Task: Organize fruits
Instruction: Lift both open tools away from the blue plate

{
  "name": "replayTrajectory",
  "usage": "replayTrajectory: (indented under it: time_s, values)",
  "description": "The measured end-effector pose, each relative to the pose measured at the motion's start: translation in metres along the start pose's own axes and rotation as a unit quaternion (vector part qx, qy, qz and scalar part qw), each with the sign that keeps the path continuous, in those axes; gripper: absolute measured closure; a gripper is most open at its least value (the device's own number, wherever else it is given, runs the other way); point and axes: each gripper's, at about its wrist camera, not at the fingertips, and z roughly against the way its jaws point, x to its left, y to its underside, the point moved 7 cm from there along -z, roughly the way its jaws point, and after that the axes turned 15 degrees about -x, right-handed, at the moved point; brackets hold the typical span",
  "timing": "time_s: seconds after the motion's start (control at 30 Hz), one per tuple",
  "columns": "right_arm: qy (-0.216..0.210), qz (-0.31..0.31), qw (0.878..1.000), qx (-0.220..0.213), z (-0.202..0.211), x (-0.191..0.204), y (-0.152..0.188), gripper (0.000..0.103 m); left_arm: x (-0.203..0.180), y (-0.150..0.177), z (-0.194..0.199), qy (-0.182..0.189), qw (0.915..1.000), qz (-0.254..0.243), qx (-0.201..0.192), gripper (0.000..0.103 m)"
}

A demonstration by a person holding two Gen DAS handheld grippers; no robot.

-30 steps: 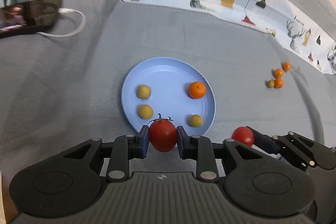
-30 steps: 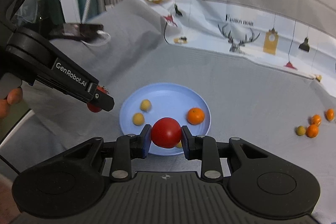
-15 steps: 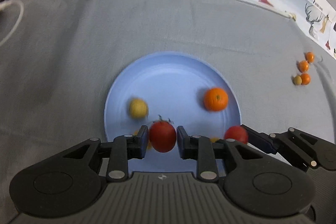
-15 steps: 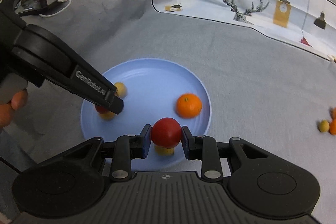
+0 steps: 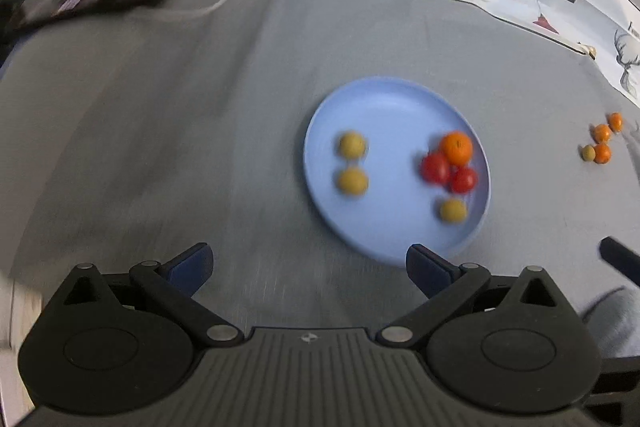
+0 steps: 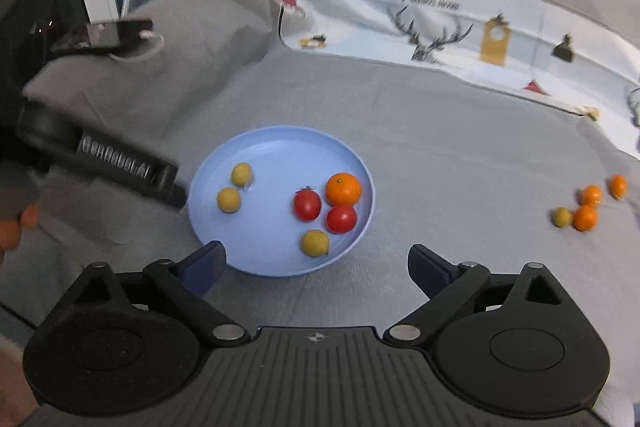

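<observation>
On blue plate (image 6: 280, 147): two tomatoes (image 6: 307, 204), one orange (image 6: 343, 189), three yellow fruits (image 6: 315, 243).

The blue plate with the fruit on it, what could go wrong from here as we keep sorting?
1. The two tomatoes lie loose against the orange near the blue plate's right rim; a nudge might roll them off.
2. Both grippers, left and right, are opening and empty beside the plate; a low sweep could clip its near edge.
3. The small fruits still on the cloth sit clustered, so gripping one may scatter the others.
</observation>
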Motion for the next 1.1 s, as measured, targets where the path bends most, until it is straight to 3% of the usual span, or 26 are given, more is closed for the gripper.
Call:
replayTrajectory:
  time_s: [0.3, 0.53, 0.8, 1.1]
  values:
    - [0.021, -0.004, 0.996, -0.084, 0.087, 0.006, -0.013, 0.001, -0.006, 0.026, 0.068, -0.01, 0.998, -0.03, -0.055, 0.0]
    - [0.022, 0.02, 0.991, -0.127, 0.129, 0.014, -0.015, 0.001, -0.016, 0.037, 0.108, -0.008, 0.9951, -0.036, -0.092, 0.0]
    - [0.014, 0.039, 0.988, -0.15, 0.153, 0.026, -0.017, 0.001, -0.015, 0.044, 0.136, -0.018, 0.9916, -0.043, -0.12, 0.0]
    - [0.013, 0.053, 0.986, -0.156, 0.157, 0.035, -0.017, 0.001, -0.012, 0.045, 0.141, -0.016, 0.9907, -0.044, -0.128, 0.0]
